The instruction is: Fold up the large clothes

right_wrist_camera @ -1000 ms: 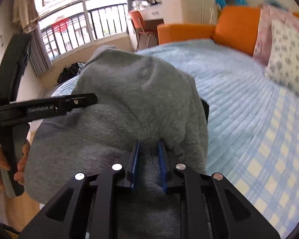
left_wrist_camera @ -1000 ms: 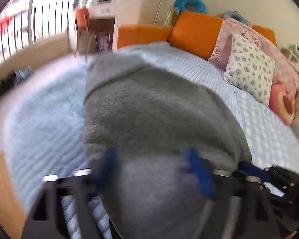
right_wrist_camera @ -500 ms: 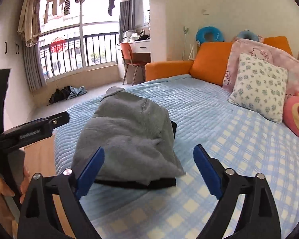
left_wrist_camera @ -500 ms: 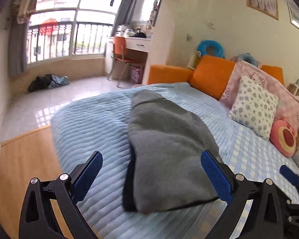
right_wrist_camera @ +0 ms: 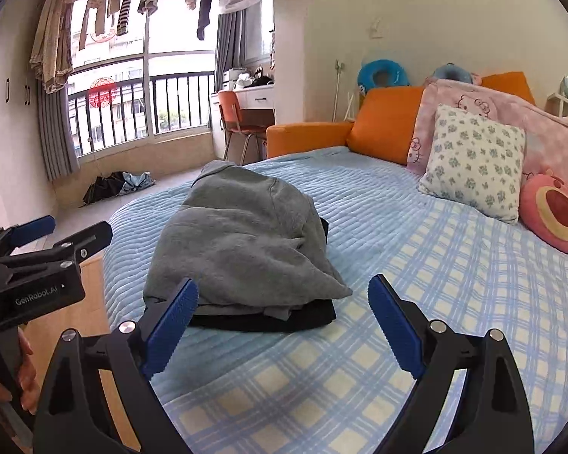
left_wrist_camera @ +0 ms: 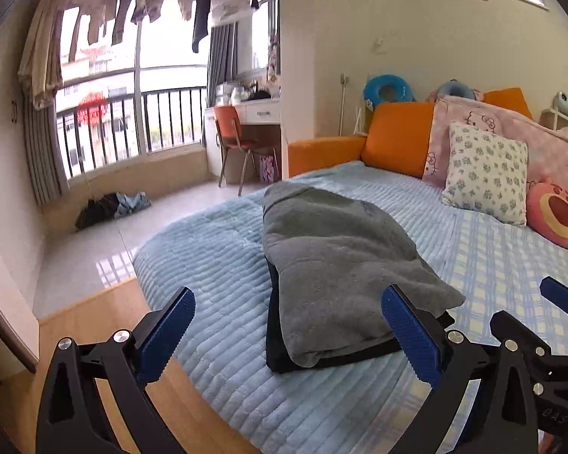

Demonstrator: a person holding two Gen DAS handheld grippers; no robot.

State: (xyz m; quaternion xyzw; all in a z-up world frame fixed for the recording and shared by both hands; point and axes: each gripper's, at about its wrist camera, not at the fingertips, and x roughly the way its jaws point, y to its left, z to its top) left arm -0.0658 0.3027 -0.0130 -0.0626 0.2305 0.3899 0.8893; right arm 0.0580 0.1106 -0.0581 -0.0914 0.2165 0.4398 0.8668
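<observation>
A folded grey sweatshirt point(left_wrist_camera: 337, 261) lies on top of a folded black garment point(left_wrist_camera: 274, 340) on the light blue bed point(left_wrist_camera: 216, 261). It also shows in the right wrist view point(right_wrist_camera: 238, 242), with the black garment point(right_wrist_camera: 306, 317) under it. My left gripper point(left_wrist_camera: 289, 335) is open and empty, held back from the near end of the pile. My right gripper point(right_wrist_camera: 282, 327) is open and empty, also just short of the pile. The left gripper appears at the left edge of the right wrist view point(right_wrist_camera: 62, 236).
A floral pillow point(right_wrist_camera: 473, 162), a pink round plush point(right_wrist_camera: 553, 213) and orange cushions point(right_wrist_camera: 382, 121) line the bed's far side. A wooden bed edge point(left_wrist_camera: 106, 314) and tiled floor lie left. A chair point(left_wrist_camera: 234, 140), desk and clothes heap point(left_wrist_camera: 113, 204) stand by the balcony window.
One second ago the right gripper was shut on the grey sweatshirt, with the left close against it. Both grippers are now open and have pulled back, leaving the sweatshirt folded on the black garment.
</observation>
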